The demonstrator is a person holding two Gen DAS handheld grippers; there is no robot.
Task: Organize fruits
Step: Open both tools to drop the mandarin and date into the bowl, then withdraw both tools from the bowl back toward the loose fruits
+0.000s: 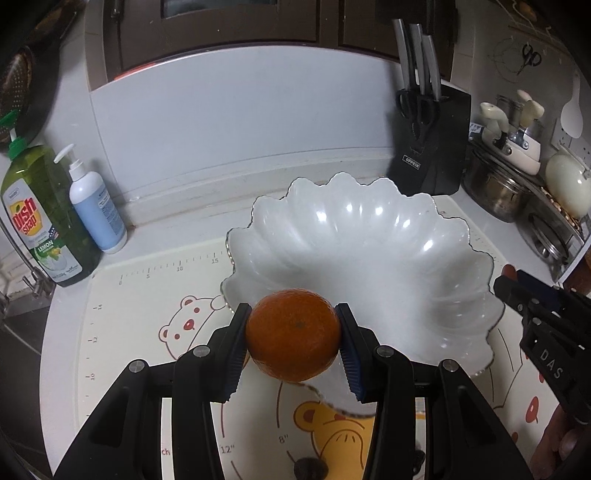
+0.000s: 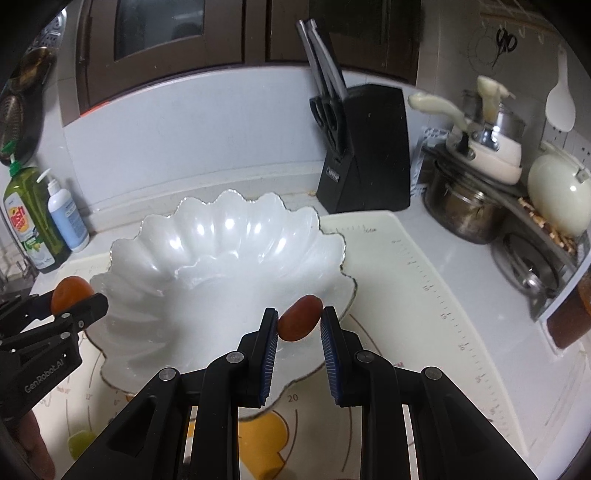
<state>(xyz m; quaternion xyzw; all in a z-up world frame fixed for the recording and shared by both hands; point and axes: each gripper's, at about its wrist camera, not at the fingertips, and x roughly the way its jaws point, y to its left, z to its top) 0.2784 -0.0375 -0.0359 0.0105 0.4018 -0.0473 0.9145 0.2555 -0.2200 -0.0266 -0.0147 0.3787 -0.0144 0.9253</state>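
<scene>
green fruit [image 2: 79, 441] blurred, dark fruit [image 1: 310, 469] cut off

- Knife block [image 1: 430, 144]: black, upright on the white countertop [image 1: 192, 236], against the pale backsplash [image 1: 236, 122]; taken as landmark.
- Above the block: dark brown cabinets [image 1: 229, 33] with a glazed door.
- Far left of the block: green dish-soap bottle [image 1: 38, 218] touching a white pump bottle [image 1: 96, 206].
- Right of the block: steel pot [image 1: 495, 188], cream cookware stacked behind it.
- In front of the block: printed measuring mat [image 1: 155, 295] covering the counter.
- Upper right: scissors [image 1: 530, 57] hanging on the wall.
</scene>
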